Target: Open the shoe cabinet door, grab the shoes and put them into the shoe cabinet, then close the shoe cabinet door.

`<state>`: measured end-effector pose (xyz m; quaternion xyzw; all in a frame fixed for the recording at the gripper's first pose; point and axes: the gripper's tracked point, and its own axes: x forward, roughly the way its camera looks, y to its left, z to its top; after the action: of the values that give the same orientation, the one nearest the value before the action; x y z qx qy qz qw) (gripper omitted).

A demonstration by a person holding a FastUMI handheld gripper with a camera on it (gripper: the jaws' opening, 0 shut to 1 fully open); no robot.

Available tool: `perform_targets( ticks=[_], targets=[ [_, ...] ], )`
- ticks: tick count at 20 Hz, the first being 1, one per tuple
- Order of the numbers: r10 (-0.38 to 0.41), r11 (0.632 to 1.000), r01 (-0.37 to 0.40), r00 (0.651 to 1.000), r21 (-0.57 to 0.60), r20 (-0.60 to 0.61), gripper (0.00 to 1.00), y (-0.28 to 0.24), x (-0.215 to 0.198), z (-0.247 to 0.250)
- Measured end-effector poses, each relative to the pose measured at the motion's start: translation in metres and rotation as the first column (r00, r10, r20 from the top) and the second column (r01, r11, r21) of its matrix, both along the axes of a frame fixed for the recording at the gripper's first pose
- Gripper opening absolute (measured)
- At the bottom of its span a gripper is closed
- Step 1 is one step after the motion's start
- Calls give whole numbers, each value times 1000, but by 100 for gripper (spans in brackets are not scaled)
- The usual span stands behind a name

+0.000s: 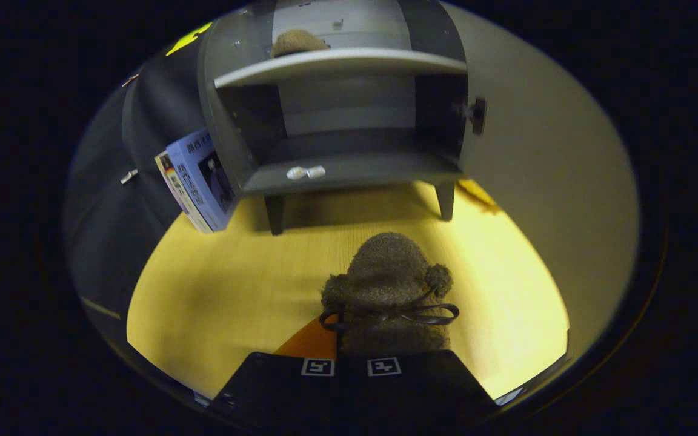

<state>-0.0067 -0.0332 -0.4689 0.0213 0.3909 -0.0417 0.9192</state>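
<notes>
Sitting just ahead of the gripper (351,363), a fuzzy brown shoe (388,284) with a dark bow rests over the yellow wooden tabletop (216,290), its rear end running in between the gripper's fingers, which stand close together on either side of its heel. Whether both fingers actually press on the shoe cannot be told from here, as their tips are hidden beneath it. An orange patch (311,342) shows on the table just beside the shoe's near end.

Beyond the shoe stands the small grey shoe cabinet (349,175) on short legs, its pale door (543,181) swung wide open to one side, the hinge visible at the edge. The lower compartment is bare apart from a small white fitting (305,172) on its front lip. On the shelf (337,63) above, a second brown shoe (296,42) is partly visible, lying well inside the upper compartment.

Leaning against the cabinet's far side, opposite the door, are a couple of books (200,178) with blue covers, propped at a tilt on the tabletop.
</notes>
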Motion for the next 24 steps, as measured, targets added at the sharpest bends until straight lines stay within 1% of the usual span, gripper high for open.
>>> perform_targets(
  ticks=[4,8,10,15,20,24],
  targets=[
    [-11,1000,11,996,5,91,5,3,28,77],
    [34,999,-35,984,3,177,5,16,61,142],
    [46,999,-48,978,4,202,5,19,81,165],
    [45,999,-49,971,12,233,5,16,137,214],
    [34,999,-43,970,33,241,5,10,199,235],
    [46,999,-49,965,2,259,5,2,254,255]
  ],
)
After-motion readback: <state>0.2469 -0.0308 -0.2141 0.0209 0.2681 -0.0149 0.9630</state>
